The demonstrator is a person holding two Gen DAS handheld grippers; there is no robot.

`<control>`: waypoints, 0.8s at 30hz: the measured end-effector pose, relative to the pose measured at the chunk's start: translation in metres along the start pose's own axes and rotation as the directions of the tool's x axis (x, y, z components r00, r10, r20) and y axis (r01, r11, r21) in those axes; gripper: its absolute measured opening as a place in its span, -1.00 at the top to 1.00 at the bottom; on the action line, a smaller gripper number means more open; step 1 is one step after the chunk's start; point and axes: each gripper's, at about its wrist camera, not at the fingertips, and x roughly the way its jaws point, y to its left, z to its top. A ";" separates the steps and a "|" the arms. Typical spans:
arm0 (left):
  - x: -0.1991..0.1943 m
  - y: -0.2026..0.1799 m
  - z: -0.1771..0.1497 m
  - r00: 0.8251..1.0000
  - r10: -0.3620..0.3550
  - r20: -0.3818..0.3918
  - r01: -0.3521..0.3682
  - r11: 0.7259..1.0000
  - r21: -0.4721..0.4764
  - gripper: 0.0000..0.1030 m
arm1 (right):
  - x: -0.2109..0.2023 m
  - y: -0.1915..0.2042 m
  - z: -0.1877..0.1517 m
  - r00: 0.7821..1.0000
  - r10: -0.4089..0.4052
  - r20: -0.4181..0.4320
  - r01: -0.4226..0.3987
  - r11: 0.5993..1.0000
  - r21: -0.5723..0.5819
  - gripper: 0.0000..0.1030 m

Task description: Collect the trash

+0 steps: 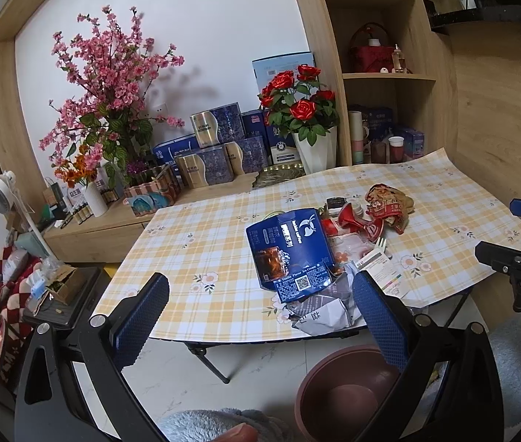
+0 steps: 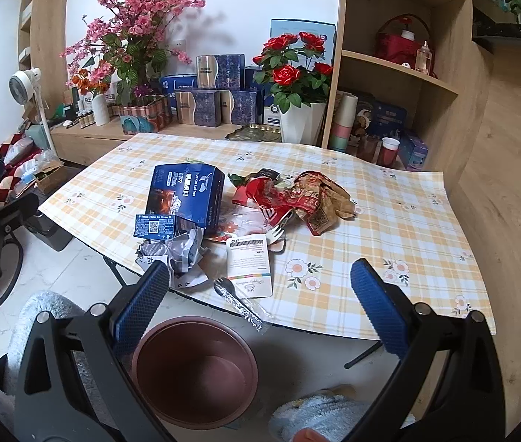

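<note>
Left gripper (image 1: 260, 313) wide open, empty; right gripper (image 2: 260, 294) likewise

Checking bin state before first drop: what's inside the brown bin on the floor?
Nothing visible inside the brown bin: its bare bottom shows in the right wrist view. The near inner wall is hidden by the rim, and the left tool's finger covers part of it in the left view.

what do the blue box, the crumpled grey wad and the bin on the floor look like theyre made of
Blue box: printed cardboard with a slight sheen, going by its crisp folded edges and open flap.
Crumpled grey wad: looks like thin printed paper, with sharp creases; it could be a wrapper.
Bin: probably moulded plastic, matte reddish brown, with a smooth rounded rim.
</note>
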 end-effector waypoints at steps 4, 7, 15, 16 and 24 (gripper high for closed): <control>0.011 0.004 -0.002 1.000 -0.005 -0.024 0.004 0.999 -0.039 -0.90 | 0.007 -0.002 -0.003 1.000 -0.004 -0.001 0.004 1.000 0.002 -0.89; 0.018 0.010 -0.005 0.999 0.010 -0.033 -0.013 0.998 -0.068 -0.90 | 0.016 -0.012 -0.004 1.000 -0.010 -0.018 0.011 0.999 0.045 -0.89; 0.043 0.026 -0.016 0.997 -0.036 -0.062 0.026 0.986 -0.167 -0.90 | 0.053 -0.035 -0.020 0.995 0.037 -0.095 -0.023 0.989 0.144 -0.89; 0.046 0.025 -0.017 0.998 -0.029 -0.061 0.019 0.986 -0.163 -0.90 | 0.058 -0.035 -0.023 0.994 0.039 -0.104 -0.024 0.990 0.137 -0.89; 0.071 0.011 -0.032 0.997 0.007 -0.082 -0.014 0.996 -0.090 -0.90 | 0.113 -0.011 -0.052 0.966 0.104 -0.238 -0.108 0.994 -0.003 -0.89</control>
